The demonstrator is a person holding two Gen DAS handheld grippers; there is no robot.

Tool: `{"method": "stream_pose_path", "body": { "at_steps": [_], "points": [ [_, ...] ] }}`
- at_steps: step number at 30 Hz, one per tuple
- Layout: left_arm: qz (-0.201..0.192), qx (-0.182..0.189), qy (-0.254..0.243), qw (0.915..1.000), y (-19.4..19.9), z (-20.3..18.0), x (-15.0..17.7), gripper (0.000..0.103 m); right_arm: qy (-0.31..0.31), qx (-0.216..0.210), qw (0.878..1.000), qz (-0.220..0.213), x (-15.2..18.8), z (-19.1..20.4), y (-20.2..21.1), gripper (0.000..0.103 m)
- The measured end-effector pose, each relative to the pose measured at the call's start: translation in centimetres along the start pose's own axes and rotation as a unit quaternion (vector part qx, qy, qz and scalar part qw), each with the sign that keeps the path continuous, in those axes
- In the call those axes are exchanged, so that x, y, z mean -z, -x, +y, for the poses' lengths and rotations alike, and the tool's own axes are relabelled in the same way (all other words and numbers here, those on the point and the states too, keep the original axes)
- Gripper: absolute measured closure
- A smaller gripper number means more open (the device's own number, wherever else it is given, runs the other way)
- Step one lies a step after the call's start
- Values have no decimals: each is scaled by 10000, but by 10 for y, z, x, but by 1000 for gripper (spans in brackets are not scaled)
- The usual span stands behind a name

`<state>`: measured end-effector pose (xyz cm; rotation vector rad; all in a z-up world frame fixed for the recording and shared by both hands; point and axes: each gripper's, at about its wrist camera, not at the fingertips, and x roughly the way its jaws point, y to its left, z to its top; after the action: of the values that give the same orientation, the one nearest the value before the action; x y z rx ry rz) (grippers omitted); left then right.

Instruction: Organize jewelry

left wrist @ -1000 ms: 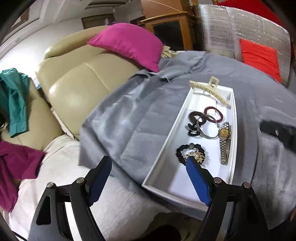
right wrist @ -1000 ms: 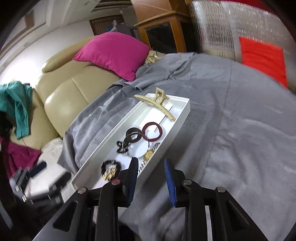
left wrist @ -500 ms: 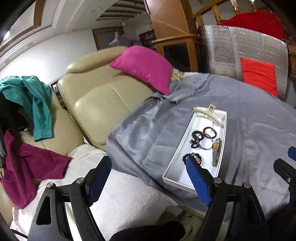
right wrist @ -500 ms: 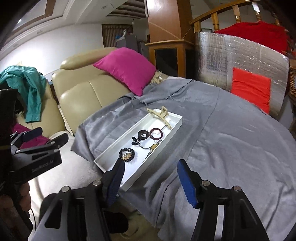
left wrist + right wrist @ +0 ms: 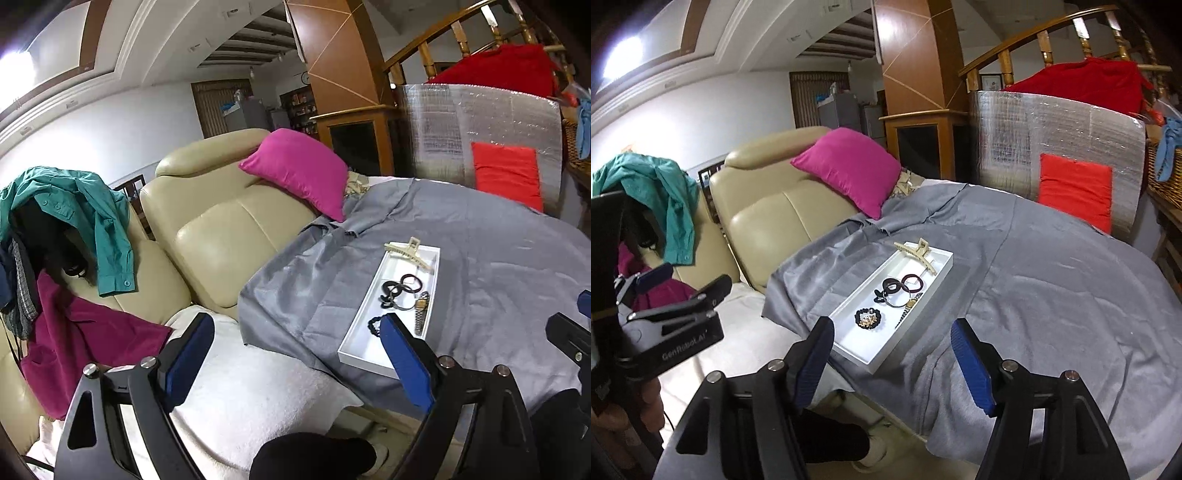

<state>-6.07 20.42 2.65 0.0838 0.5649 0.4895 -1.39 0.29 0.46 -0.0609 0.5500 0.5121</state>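
Observation:
A white tray lies on a grey cloth. It holds a cream hair claw, dark hair ties, a gold-faced watch and a black-and-gold bead bracelet. My left gripper is open and empty, held back from the tray's near end. My right gripper is open and empty, also back from the tray. The left gripper shows at the left of the right wrist view.
The grey cloth covers a round table. A beige leather sofa with a pink cushion stands behind. Clothes hang at left. A silver foil panel with a red cushion stands at the back right.
Both grippers have pulled back and up from the tray, which now looks smaller. My right gripper has opened wider. The tray's contents have not moved.

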Motion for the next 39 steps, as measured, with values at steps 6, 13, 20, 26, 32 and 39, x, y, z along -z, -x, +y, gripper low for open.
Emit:
{"method": "stream_pose_path", "body": {
  "at_steps": [6, 13, 20, 26, 32, 39],
  "points": [
    [-199, -23, -15, 9998, 19, 0, -3, 12, -3, 118, 9999, -124, -3, 5, 13, 31],
    [-170, -2, 2, 9999, 22, 1, -2, 12, -1, 99, 9999, -131, -5, 9, 12, 31],
    [-76, -17, 36, 10000, 15, 4, 0, 12, -6, 69, 9999, -75, -4, 12, 5, 31],
    [-45, -19, 38, 10000, 14, 4, 2, 12, -9, 58, 10000, -54, -4, 13, 2, 31],
    [-1, -39, 30, 10000, 11, 4, 3, 12, -32, 45, 10000, -56, -4, 13, 1, 31],
    [9, -49, 30, 10000, 9, 5, 3, 12, -62, 31, 10000, -52, -3, 14, 0, 31]
  ]
}}
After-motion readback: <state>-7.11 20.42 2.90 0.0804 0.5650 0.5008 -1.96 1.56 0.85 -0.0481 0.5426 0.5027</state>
